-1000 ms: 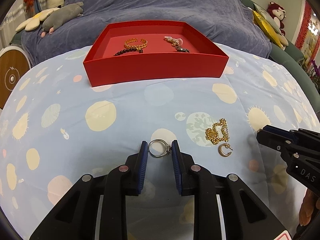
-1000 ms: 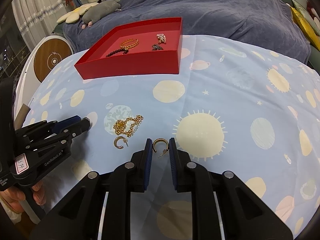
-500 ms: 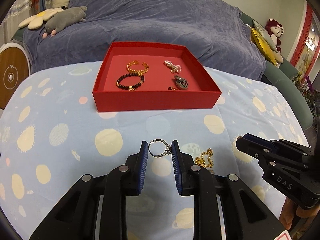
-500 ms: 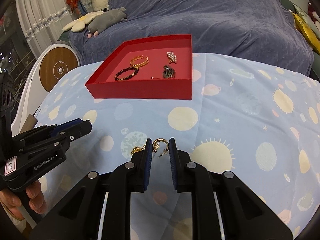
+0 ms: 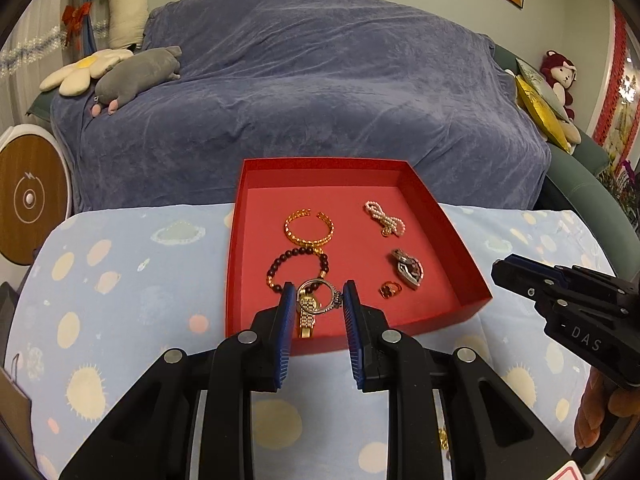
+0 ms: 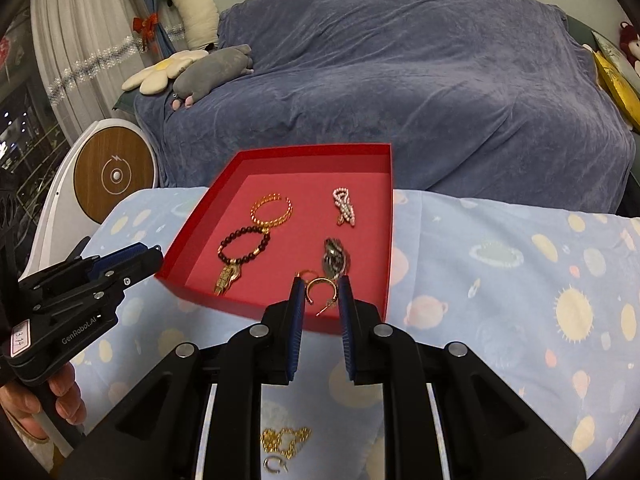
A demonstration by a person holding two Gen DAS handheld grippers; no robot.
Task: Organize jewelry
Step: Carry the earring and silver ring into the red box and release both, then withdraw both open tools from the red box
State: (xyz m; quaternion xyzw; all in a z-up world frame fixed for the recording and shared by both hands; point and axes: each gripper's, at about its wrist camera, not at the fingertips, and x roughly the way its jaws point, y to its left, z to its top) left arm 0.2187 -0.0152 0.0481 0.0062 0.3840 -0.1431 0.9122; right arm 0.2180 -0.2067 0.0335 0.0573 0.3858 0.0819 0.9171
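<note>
My left gripper is shut on a silver ring and holds it above the near edge of the red tray. My right gripper is shut on a gold hoop earring, also above the tray's near edge. In the tray lie a gold bangle, a dark bead bracelet, a pearl piece, a heart pendant and a small gold ring. A gold chain and a second hoop earring lie on the cloth under my right gripper.
The tray sits on a light blue planet-print cloth. Behind it is a sofa under a blue-grey throw with plush toys. A round wooden-faced device stands at the left.
Both grippers have risen and moved forward from the cloth to the tray's near edge, carrying the ring and the earring. The chain and second earring stayed on the cloth.
</note>
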